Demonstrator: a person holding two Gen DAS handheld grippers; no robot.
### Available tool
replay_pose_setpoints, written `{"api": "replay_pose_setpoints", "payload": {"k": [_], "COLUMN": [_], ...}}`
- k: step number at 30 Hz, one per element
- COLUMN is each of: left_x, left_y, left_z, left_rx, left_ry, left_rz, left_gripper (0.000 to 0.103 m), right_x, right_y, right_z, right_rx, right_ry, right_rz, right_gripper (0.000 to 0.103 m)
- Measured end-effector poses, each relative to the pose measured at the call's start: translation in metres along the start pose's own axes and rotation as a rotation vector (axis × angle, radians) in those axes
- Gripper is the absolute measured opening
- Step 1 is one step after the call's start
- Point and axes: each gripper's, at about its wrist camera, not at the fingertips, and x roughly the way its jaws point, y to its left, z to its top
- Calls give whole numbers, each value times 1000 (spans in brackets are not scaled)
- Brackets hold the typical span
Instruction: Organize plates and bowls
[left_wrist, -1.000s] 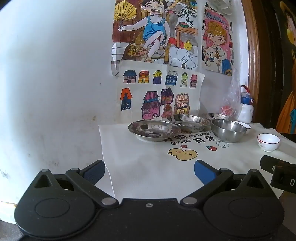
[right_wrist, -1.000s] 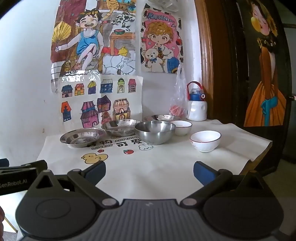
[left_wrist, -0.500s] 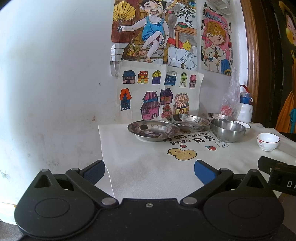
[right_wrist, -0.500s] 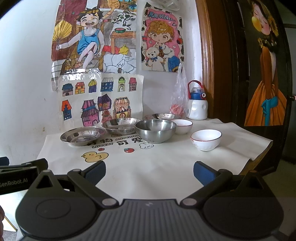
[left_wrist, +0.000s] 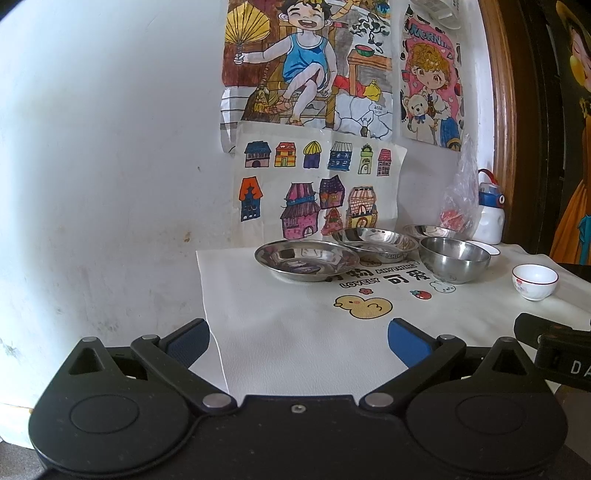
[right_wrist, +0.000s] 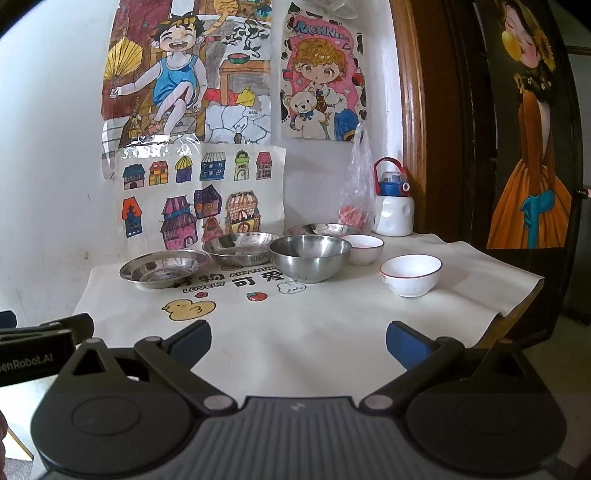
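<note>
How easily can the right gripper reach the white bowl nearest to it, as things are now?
Probably easily. The right gripper is open and empty, and only bare tablecloth lies between it and the white bowl, ahead and slightly to its right. The steel bowl stands apart, further left.

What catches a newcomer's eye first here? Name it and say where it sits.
The bright children's drawings taped to the white wall behind the table draw the eye first. Below them, shiny steel plates and a deep steel bowl line the back of the white tablecloth, with a red-rimmed white bowl alone to the right.
</note>
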Motion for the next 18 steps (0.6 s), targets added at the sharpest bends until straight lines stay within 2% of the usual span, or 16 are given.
{"api": "replay_pose_setpoints", "payload": {"k": [18], "left_x": [0], "left_y": [0], "left_z": [-1], "left_rx": [2], "left_ry": [1], "left_rz": [1], "left_gripper": [102], "right_x": [-1], "right_y": [0], "right_z": [-1], "right_rx": [-1], "right_ry": [5], "right_rz": [-1], "right_gripper": [103]}}
